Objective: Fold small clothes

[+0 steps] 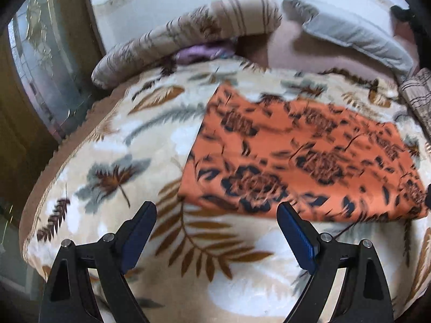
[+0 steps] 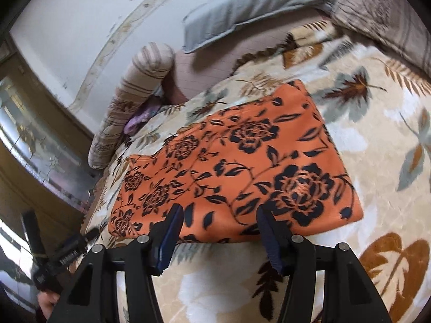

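An orange cloth with black roses (image 1: 296, 150) (image 2: 237, 167) lies flat as a folded rectangle on a cream leaf-print blanket (image 1: 113, 145) (image 2: 377, 140) covering the bed. My left gripper (image 1: 215, 206) hovers at the cloth's near left corner with its jaws wide apart and nothing between the blue pads (image 1: 140, 231). My right gripper (image 2: 219, 208) stands over the cloth's near edge. Its jaws are partly apart, one on each side of a stretch of that edge, and the pads (image 2: 169, 231) do not press on the fabric. This view is sharper; the left wrist view is blurred.
A rolled striped quilt (image 1: 188, 35) (image 2: 134, 94), a purple cloth (image 1: 199, 52) and a grey pillow (image 1: 350, 32) (image 2: 250, 8) lie at the bed's far end against a white wall. The bed's edge drops off at left beside a glass-panelled door (image 1: 40, 67). A person's hand (image 2: 47, 302) shows at lower left.
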Available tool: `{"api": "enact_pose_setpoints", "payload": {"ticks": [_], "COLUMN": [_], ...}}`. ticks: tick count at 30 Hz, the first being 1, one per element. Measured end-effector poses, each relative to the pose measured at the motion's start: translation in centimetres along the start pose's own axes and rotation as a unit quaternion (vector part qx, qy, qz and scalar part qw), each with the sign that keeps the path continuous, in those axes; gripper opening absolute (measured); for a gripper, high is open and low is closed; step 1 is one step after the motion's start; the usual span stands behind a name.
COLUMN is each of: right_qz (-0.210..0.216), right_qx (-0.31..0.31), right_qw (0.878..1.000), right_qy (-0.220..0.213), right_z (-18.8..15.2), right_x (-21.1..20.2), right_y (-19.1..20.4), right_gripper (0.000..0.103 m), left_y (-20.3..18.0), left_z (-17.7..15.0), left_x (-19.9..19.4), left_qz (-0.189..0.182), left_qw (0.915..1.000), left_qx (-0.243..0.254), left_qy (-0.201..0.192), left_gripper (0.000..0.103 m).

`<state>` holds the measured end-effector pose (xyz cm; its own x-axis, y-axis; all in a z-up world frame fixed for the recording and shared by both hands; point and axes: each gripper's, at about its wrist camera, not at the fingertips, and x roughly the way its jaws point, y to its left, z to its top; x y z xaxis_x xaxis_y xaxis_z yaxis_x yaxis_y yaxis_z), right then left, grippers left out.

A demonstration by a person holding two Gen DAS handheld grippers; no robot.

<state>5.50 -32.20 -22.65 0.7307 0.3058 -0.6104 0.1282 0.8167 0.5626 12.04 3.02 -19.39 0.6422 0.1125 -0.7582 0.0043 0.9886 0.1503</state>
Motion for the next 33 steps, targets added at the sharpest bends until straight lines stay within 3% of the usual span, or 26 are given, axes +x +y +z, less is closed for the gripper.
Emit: {"api": "enact_pose_setpoints", "payload": {"ticks": [4,9,13,15,19,22,25,29,33], "right_qz": [-0.007,-0.005,-0.017,-0.012,-0.033,-0.037,-0.022,0.006,0.033], "right_qx": [0.018,0.027,0.019,0.034,0.044,0.074,0.087,0.112,0.136], "right_qw": [1.000,1.000,0.999,0.999,0.998,0.996,0.995,0.993,0.990], "right_qy": [0.003,-0.010,-0.019,-0.007,0.005,0.044,0.035,0.032,0.031], "right_z": [0.2,0.5,1.0,1.1,1.1,0.8,1.0,1.0,0.8], "right_x": [0.1,-0.2,0.2,1.0,2.8,5.0,4.3,3.2,2.2], "right_y": [-1.2,-1.4,-1.1,-1.4,-2.0,-3.6,-3.8,-4.4,-4.9], "right_gripper": [0.060,0.060,0.046,0.045,0.045,0.046,0.046,0.048,0.054], "left_y": [0.4,2.7,3.7,4.1,3.8,4.1,5.0,5.9,6.6], "left_z": [-0.8,0.6,2.7,3.3,3.1,2.7,3.2,2.8,1.5], "left_x": [0.7,2.2,3.7,4.7,8.6,9.3,8.1,5.3,4.0], "left_qz": [0.016,0.019,0.049,0.045,0.043,0.027,0.018,0.005,-0.061], "left_qw": [0.9998,0.9993,0.9983,0.9982,0.9954,0.9959,0.9946,0.9962,0.9895], "left_qx": [0.006,-0.028,-0.026,-0.034,-0.025,-0.029,-0.040,-0.048,-0.099], "left_qy": [0.003,0.016,0.015,0.022,0.082,0.081,0.095,0.073,0.086], "left_gripper": [0.092,0.092,0.092,0.092,0.092,0.092,0.092,0.092,0.092]}}
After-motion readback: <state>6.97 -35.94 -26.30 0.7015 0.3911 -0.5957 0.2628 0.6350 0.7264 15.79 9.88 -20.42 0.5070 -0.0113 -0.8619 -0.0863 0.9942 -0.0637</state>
